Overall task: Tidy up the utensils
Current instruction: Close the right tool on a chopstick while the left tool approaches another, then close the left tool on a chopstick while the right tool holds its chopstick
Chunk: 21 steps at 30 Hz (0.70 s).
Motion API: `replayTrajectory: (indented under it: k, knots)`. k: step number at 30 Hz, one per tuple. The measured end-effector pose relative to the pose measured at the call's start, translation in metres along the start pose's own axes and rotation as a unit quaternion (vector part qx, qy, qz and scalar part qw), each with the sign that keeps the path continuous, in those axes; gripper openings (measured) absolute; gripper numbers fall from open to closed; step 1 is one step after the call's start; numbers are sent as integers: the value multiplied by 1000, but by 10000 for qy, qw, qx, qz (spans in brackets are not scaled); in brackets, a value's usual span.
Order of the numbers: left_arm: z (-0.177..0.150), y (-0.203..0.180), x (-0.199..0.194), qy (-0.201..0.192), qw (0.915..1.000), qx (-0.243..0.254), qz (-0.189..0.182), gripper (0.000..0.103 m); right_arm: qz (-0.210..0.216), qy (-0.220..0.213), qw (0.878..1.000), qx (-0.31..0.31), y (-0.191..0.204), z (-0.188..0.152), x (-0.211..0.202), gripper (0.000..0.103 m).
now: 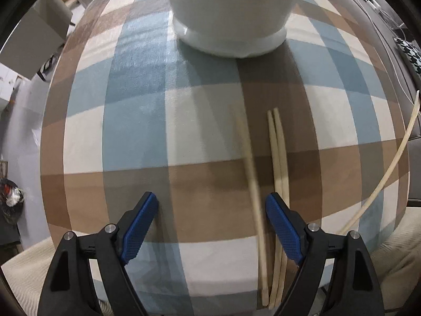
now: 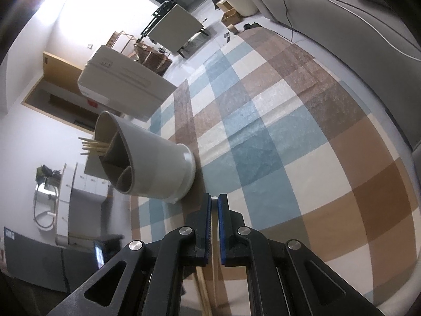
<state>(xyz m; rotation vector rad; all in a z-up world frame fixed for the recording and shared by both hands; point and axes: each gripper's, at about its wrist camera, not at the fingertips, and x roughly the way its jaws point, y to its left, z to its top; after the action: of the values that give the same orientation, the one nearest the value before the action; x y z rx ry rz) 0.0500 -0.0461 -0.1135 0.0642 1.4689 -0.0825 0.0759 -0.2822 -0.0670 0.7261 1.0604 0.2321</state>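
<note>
Left gripper (image 1: 211, 226): I see my jaws standing wide, pointed down at the checked tablecloth (image 1: 131, 137), pads pressing on nothing.
Loose chopstick (image 1: 252, 179): it runs lengthwise between my left pads, nearer the right-hand one; it looks blurred and I cannot tell whether it touches the pad.
Paired chopsticks (image 1: 279, 158): two lie side by side just right of the loose one, passing under the right-hand pad, their tips pointing toward the holder.
Curved stick (image 1: 386, 173): a fourth pale stick arcs along the cloth's right edge, well apart from the holder.
Right gripper (image 2: 214, 226): I see my pads nearly together with only a thin slit between them; nothing shows in the slit.
Utensil holder (image 2: 158, 166): white, upright on the cloth, just beyond my right fingertips and to their left.
Only in the right wrist view: the holder's open top, split into compartments, with several chopsticks (image 2: 94, 146) standing in one of them.
Only in the left wrist view: the holder's foot and lower wall (image 1: 231, 21), and the sticks lying on the cloth below it.
Beyond the holder: a white suitcase (image 2: 123, 89) on the floor.
</note>
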Motion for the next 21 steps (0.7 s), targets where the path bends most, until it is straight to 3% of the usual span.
replayTrajectory:
  k: [4,8,10,18,21]
  knots:
    - [3,-2,4,73,9999,-82,-40,82,94,-33,9998,149,-4,3,-3,4]
    - [14,-4,3,-44,10000,4,60,75,128,-83,9997,182,-6,6,-3,4]
    - [23,-6,4,-99,9999,12,16,67,120,-102,9997,159,-5,7,-4,4]
    - [45,-18,3,-118,9999,105,-9,4,198,-146,9995,210,-6,12,-4,4]
    - [49,-24,5,-135,9998,154,67,2,221,-148,9994,238,-6,13,-3,0]
